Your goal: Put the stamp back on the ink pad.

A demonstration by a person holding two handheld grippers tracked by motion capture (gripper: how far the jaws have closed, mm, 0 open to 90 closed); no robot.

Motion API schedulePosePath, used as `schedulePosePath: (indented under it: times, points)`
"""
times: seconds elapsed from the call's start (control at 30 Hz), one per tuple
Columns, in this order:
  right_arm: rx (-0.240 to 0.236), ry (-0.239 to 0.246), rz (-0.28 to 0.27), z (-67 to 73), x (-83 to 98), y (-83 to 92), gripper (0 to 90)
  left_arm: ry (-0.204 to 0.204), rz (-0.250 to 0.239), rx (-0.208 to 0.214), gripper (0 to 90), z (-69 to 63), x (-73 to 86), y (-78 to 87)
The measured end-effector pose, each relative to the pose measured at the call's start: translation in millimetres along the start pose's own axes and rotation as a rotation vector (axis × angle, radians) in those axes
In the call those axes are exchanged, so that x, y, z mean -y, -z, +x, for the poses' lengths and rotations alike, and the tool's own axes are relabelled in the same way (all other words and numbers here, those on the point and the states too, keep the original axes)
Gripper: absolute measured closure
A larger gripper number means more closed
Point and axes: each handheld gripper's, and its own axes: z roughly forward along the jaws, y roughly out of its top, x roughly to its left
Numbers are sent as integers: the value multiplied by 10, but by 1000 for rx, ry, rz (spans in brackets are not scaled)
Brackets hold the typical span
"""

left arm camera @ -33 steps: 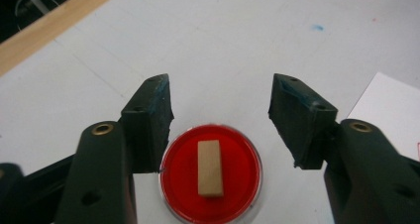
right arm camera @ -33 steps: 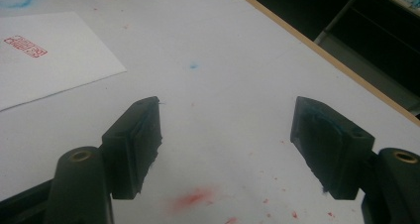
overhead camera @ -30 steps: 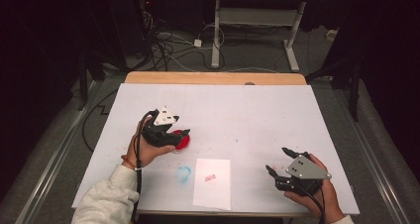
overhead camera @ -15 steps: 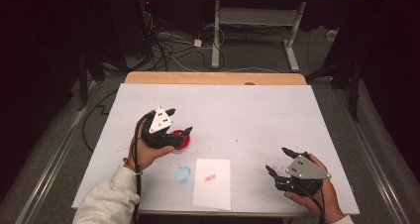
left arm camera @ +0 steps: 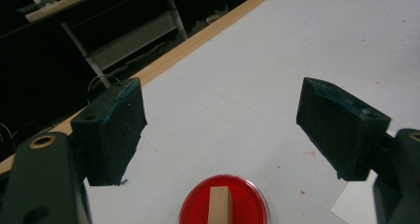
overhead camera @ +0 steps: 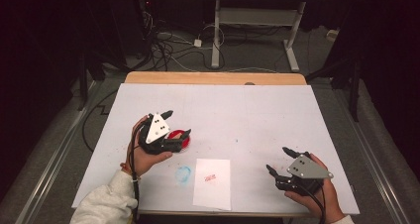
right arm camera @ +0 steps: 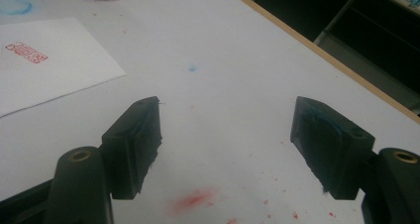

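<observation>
Here the left gripper (overhead camera: 176,125) stands with its two black jaws wide apart; they have just been opening, and nothing is pressed between them. Its pads (left arm camera: 116,130) are blocky, matte and dark, smeared with a faint blue tint along the upper edges, and a grey three-cornered plate with small holes sits on top of the body in the high view. Just below and between the jaws lies the red ink pad (left arm camera: 224,203), a round, shallow, glossy dish with a thin clear rim. On its middle stands a small wooden stamp (left arm camera: 220,204), a pale squared block, upright and free of both pads. In the high view the red dish (overhead camera: 178,138) rests on the table right at the lower jaw's tip, partly hidden by the gripper.

The right gripper (overhead camera: 282,160) is well apart from it, near the table's front right edge, its jaws also spread with only bare table between them.

Between the two hands lies a white paper sheet (overhead camera: 213,183), flat and rectangular, bearing a small red stamped mark (overhead camera: 210,177). Beside it to the left is a blue ink smudge (overhead camera: 183,173). The table (overhead camera: 247,115) is covered in smooth white, flecked with red specks, with a wooden strip at the far edge.
</observation>
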Motion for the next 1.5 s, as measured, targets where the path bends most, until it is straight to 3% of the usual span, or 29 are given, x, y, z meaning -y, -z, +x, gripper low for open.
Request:
schedulePosePath:
  times: [0.7,1.1,1.5]
  points:
    - [3,-12,-31,-13,-16,37,282,-65,14,1,186,-107,87,221]
    - [34,-40,-61,-36,-3,92,258,-86,44,-33,169,-188,246,309]
    - [68,-44,-88,-31,-2,120,200,-102,66,-17,168,-238,440,422]
